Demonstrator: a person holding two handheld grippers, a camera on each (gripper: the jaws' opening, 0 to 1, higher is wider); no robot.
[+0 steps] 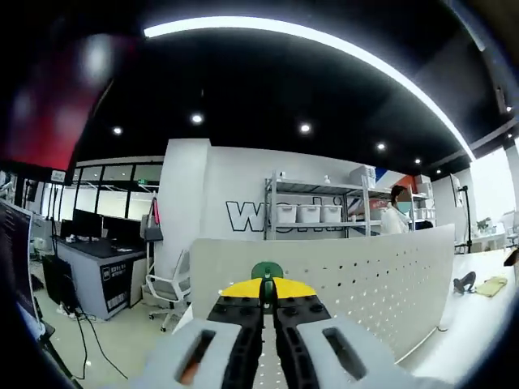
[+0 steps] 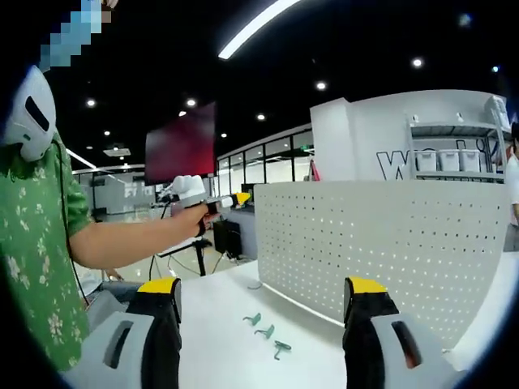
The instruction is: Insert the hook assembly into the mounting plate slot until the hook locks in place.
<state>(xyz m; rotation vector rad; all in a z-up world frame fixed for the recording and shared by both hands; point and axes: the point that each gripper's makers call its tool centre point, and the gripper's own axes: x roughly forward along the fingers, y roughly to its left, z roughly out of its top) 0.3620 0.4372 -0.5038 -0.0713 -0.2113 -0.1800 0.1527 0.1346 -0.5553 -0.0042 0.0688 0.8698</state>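
Left tongs: the left tongs (image 1: 267, 301) are pressed together on a small green hook (image 1: 267, 271), whose rounded top pokes up between the yellow tips. In the right gripper view they (image 2: 236, 198) are held out high in a person's hand (image 2: 188, 190).

Right tongs: the right tongs (image 2: 259, 304) are spread wide and hold nothing, low over the counter (image 2: 219, 340).

Perforated panel: a white perforated panel (image 2: 389, 243), standing upright on the counter, is the mounting plate. In the left gripper view its top edge (image 1: 340, 267) lies just beyond the held hook.

Spare hooks: three more green hooks (image 2: 266, 331) lie in a short row on the counter, in front of the panel's foot and between the right jaws.

Key relation: the held hook is up near the panel's upper edge, straight ahead of the left tongs along their line. The left hand is far nearer to the panel's holes than the right.

Judgement: the hook does not look seated yet; the next move likely calls for lowering it onto the panel's face and pushing it into a hole.

Uncertain: which way the hook's prongs face is hidden by the jaws.
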